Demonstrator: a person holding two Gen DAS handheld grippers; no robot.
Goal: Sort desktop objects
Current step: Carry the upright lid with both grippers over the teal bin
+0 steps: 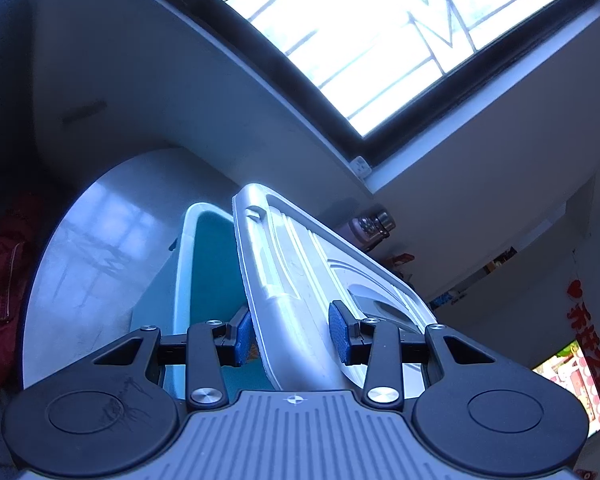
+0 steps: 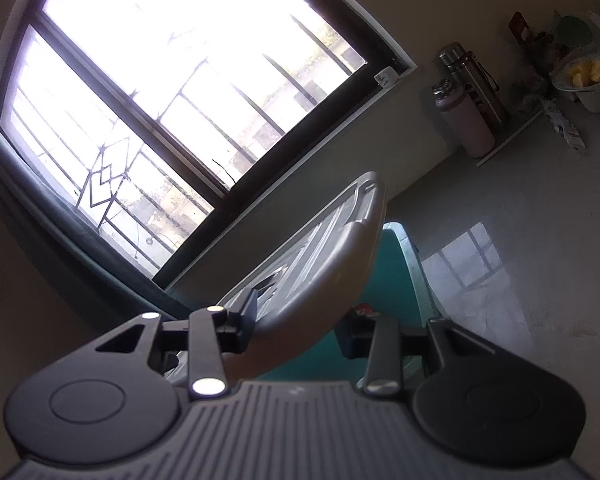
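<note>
In the left wrist view, a red garment (image 1: 0, 276) lies far off to the left of the left hand-held gripper (image 1: 292, 334), past the edge of the round, glossy tabletop (image 1: 88, 264). Just ahead of the gripper and slightly left stands a teal storage bin (image 1: 214, 264) with a pale rim, its open mouth facing up. The gripper is clamped on the grey plastic lid (image 1: 296, 280): one blue pad (image 1: 244, 334) presses the lid's underside on the left and the other presses its ribbed top face on the right, so the jaws are nearly closed around the lid's rim. The lid stands tilted on edge, leaning over the bin's right side. Ahead and to the right, beyond the lid, a barred window (image 1: 380, 28) fills the wall, and two metal flasks (image 1: 374, 222) show small behind the lid's far edge.

In the right wrist view, the window (image 2: 160, 92) lies ahead and to the left of the right hand-held gripper (image 2: 300, 326). This gripper is also closed down on the same lid (image 2: 320, 264), gripping its near rim, with the left finger against the ribbed top face and the right finger under the rim. The bin (image 2: 392, 264) sits directly ahead, beneath and to the right of the lid. Farther right, on the tabletop (image 2: 520, 240), stand a pink bottle (image 2: 466, 120) and a steel flask (image 2: 474, 76), touching each other, with a white bowl (image 2: 588, 80) of yellow food beyond them.
</note>
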